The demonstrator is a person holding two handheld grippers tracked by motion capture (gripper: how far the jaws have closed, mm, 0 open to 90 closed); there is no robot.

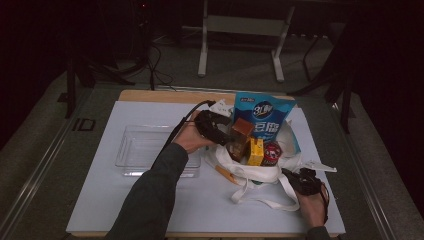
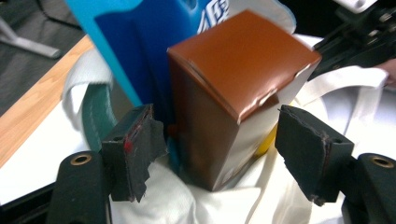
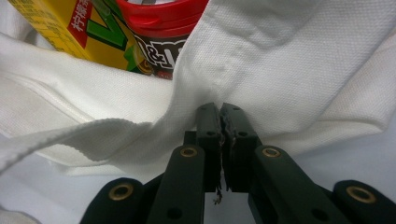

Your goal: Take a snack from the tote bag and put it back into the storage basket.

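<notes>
A: How far along is the packing?
B: Brown carton (image 2: 233,93) stands in the white tote bag (image 1: 250,172); left gripper (image 2: 219,149) spread around it, untouching.
A: And the right gripper (image 3: 220,140)?
B: Pinching the bag's fabric. Clear tray (image 1: 137,150) sits left.

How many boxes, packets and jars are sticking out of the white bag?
Boxes: 2, the brown box and the yellow box
Packets: 1, the blue packet
Jars: 1, the red-lidded jar
Total: 4 things showing in the white bag; more could be hidden inside.
</notes>
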